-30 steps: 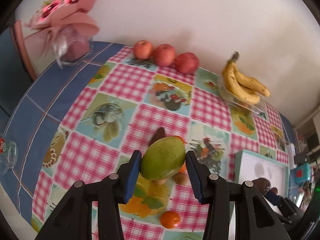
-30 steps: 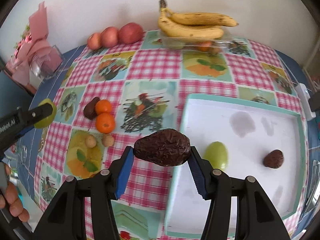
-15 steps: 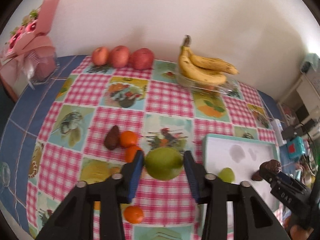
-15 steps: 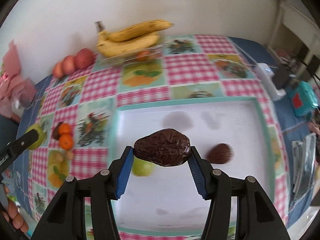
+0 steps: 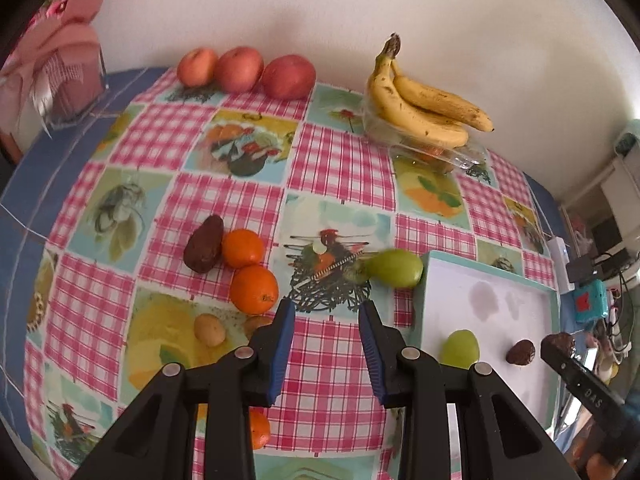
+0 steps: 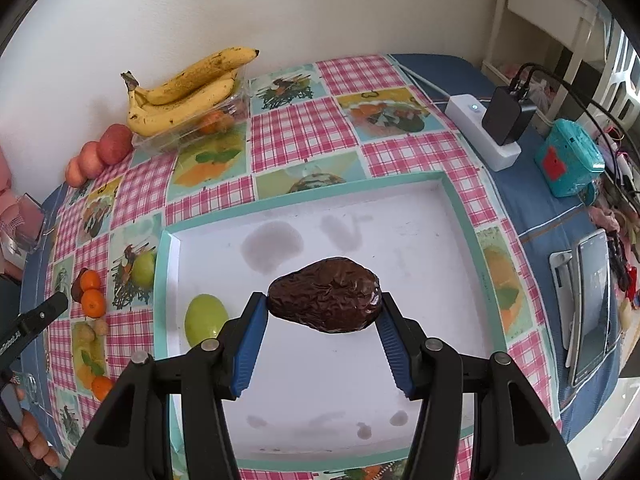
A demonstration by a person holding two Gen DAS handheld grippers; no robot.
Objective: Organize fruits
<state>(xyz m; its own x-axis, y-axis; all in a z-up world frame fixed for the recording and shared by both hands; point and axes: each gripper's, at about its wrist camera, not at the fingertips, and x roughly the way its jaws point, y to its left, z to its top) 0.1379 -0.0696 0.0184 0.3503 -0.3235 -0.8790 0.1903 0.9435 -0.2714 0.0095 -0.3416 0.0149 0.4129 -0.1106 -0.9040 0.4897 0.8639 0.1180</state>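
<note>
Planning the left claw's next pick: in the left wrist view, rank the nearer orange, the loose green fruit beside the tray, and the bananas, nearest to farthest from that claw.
1. Nearer orange, just left of the left claw.
2. Green fruit, ahead right, against the tray.
3. Bananas, far back by the wall.

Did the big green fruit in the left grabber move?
Yes. The green mango left the left gripper and now lies on the tablecloth against the tray.

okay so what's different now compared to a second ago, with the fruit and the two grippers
The left gripper has let go of the green mango: it now lies on the tablecloth beside the tray, not in it, and the jaws, empty, are opening. The right gripper has carried the dark avocado over the tray's middle. The oranges, bananas and apples stayed put.
</note>
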